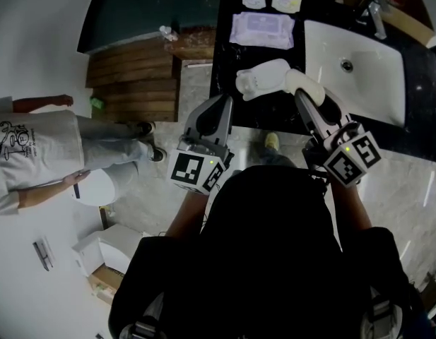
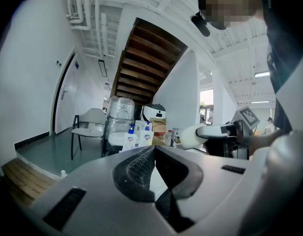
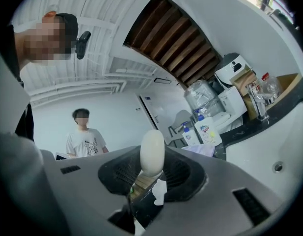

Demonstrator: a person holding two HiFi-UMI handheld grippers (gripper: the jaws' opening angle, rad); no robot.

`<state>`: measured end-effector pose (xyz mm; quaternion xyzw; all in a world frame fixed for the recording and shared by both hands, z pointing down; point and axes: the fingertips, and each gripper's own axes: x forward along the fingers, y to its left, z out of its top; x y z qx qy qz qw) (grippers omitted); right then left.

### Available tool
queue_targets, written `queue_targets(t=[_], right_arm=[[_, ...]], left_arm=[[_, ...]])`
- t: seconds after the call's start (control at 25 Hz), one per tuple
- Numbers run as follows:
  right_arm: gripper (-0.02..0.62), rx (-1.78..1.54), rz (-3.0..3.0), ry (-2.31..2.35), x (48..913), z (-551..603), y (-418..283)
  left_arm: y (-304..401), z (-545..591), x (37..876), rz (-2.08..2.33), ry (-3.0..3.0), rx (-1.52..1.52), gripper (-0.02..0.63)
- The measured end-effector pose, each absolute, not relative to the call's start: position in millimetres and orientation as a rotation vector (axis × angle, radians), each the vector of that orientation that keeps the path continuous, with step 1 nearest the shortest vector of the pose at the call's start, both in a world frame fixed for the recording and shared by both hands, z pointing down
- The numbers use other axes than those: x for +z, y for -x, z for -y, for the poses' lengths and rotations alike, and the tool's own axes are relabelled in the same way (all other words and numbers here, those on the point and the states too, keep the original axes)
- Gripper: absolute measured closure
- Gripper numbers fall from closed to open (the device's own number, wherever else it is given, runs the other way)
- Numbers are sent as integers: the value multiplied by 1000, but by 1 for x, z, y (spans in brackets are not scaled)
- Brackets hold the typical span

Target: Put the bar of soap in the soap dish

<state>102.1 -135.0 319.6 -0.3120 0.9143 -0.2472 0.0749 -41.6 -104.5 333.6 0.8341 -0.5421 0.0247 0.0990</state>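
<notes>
A black glossy countertop [image 1: 225, 62] fills the head view toward 12 o'clock, and a white, smooth rectangular sink [image 1: 366, 76] is sunk into it at 2 o'clock. The right gripper [image 3: 151, 173], grey with dark ribbed pads, is clamped on the bar of soap [image 3: 152, 151]. The left gripper [image 2: 153, 151] has its jaws drawn together with nothing between them. A white, lumpy moulded dish [image 1: 262, 78] sits at the counter's near edge, at 1 o'clock from the left gripper's tips. The soap is a smooth, matte white oval held by its lower end, so most of it juts past the fingertips. Its long axis runs along the jaws' line, pointing to 11 o'clock in the head view, with the dish just beside it at 9 o'clock
</notes>
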Motion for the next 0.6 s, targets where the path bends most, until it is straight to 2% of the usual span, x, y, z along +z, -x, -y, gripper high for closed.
queue_targets(t=[0.6], right_arm=[[477,-794,-2760,823,328,168,-106]], left_arm=[[34,135,332,1684,-2420,115,601]])
